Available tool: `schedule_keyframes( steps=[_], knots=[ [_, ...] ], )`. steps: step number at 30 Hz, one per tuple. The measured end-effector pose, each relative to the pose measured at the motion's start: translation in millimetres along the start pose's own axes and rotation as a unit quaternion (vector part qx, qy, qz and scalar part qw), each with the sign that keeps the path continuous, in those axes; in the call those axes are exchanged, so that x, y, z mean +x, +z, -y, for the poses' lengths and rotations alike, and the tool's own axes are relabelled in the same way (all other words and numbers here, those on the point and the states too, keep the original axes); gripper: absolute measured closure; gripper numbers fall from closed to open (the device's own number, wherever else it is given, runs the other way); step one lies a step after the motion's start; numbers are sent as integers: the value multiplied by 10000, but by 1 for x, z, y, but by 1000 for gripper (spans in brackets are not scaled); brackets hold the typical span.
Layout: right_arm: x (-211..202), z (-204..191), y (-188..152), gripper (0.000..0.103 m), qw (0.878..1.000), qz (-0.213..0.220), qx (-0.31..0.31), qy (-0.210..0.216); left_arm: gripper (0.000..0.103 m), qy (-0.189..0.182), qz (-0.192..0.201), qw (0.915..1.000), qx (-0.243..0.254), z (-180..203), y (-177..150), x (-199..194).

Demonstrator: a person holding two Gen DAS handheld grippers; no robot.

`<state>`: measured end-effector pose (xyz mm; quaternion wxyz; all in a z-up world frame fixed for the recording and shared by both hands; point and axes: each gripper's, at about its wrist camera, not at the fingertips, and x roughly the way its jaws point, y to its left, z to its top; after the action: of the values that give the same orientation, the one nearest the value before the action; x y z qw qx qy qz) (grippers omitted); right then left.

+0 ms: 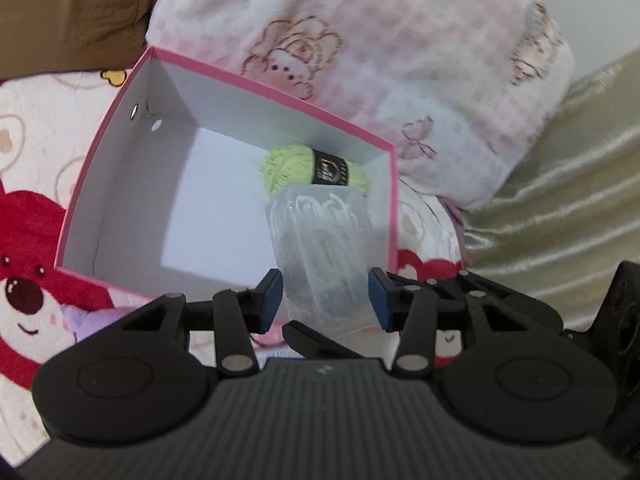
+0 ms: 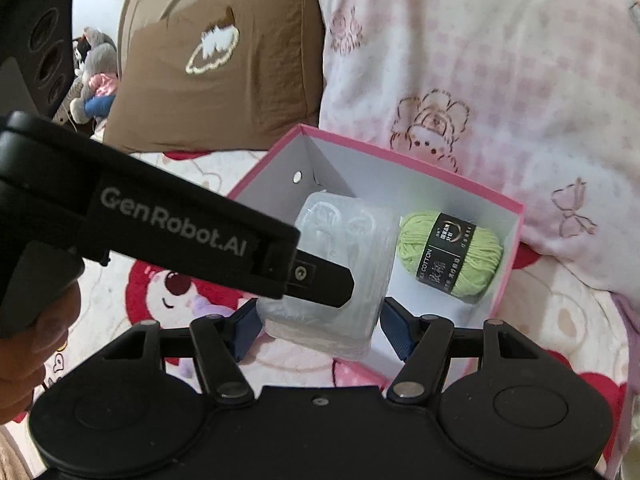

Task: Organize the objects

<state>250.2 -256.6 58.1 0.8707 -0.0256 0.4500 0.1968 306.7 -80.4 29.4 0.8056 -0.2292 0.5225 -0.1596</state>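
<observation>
A clear, ribbed plastic container [image 1: 320, 248], rectangular with rounded corners and something pale and coiled dimly visible inside, hangs tilted over the near edge of an open pink cardboard box with a white interior [image 1: 120, 184]. Two grippers hold it at once: the left gripper [image 1: 325, 300] has its blue pads on the container's narrow sides, and the right gripper [image 2: 322, 328] has its blue pads against the wider sides, so both tools are clamped on the same container. In the right wrist view the left gripper's black body crosses in front of the container and covers part of it, and a hand [image 2: 28, 344] on its grip is cut off by the left edge. Inside the box lies one light green ball of cotton yarn with a black paper band [image 2: 448, 256], near the far right corner; the band's print is too small to read fully. The box rests on a white bedspread printed with red bears [image 1: 28, 248], below one brown pillow [image 2: 216, 56] and one pale pink-checked quilt [image 1: 380, 48]. A grey plush toy [image 2: 94, 76] sits far off, blurred.
</observation>
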Motion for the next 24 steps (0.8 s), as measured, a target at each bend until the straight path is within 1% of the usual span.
schedule_keyframes(
  steps=[3, 7, 10, 13, 18, 21, 24],
  knots=[
    [22, 8, 7, 34, 9999, -58, -90, 88, 58, 228, -80, 9997, -62, -10, 9, 21],
    [60, 23, 10, 34, 9990, -221, -74, 382, 57, 511, -207, 9984, -105, -27, 18, 51],
    [86, 33, 13, 34, 9975, -402, -18, 582, 57, 567, -339, 9975, -265, -44, 25, 72],
    [109, 40, 17, 34, 9956, -603, -36, 721, 57, 504, -406, 9969, -454, -61, 30, 86],
    [133, 33, 29, 34, 9931, -793, -613, 614, 57, 362, -278, 9960, -770, -83, 42, 93],
    [149, 26, 44, 34, 9879, -942, -1097, 555, 57, 428, -259, 9940, -975, -96, 49, 98],
    [167, 21, 53, 34, 9815, -1143, -1408, 623, 58, 483, -268, 9907, -1247, -109, 53, 105]
  ],
)
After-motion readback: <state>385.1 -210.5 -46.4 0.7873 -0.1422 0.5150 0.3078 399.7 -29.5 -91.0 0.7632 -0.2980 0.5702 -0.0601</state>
